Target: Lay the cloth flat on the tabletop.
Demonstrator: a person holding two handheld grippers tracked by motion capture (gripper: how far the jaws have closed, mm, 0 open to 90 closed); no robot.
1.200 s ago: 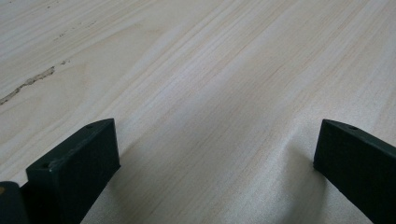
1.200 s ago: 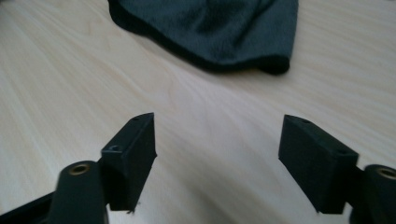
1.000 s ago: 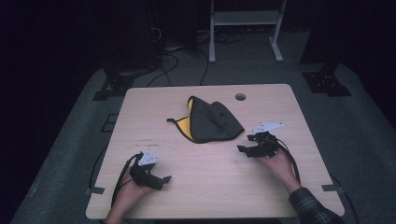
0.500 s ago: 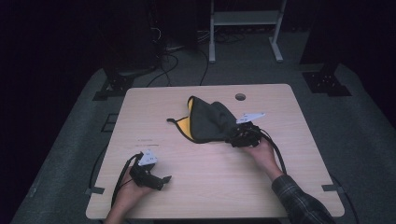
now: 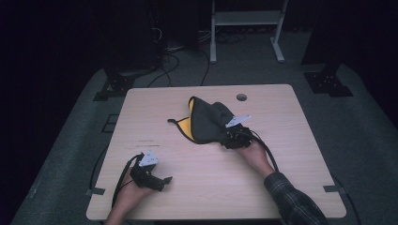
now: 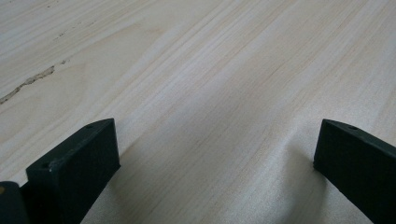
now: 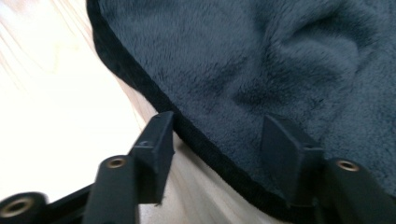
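On the pale wooden desk [image 5: 281,187], a dark grey fleece cloth [image 5: 211,123] (yellow lining showing) lies near the cable hole [image 5: 241,97]. Right claw [image 7: 215,140], spread, straddles the cloth's hem; left claw [image 6: 215,149], spread, rests nearer the desk's front edge. Grey carpet [image 5: 356,140] surrounds the desk.

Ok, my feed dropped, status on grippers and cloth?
Right gripper open, jaws astride hem of dark grey fleece cloth with yellow lining. Left gripper open over bare wood table. Nothing in the way.
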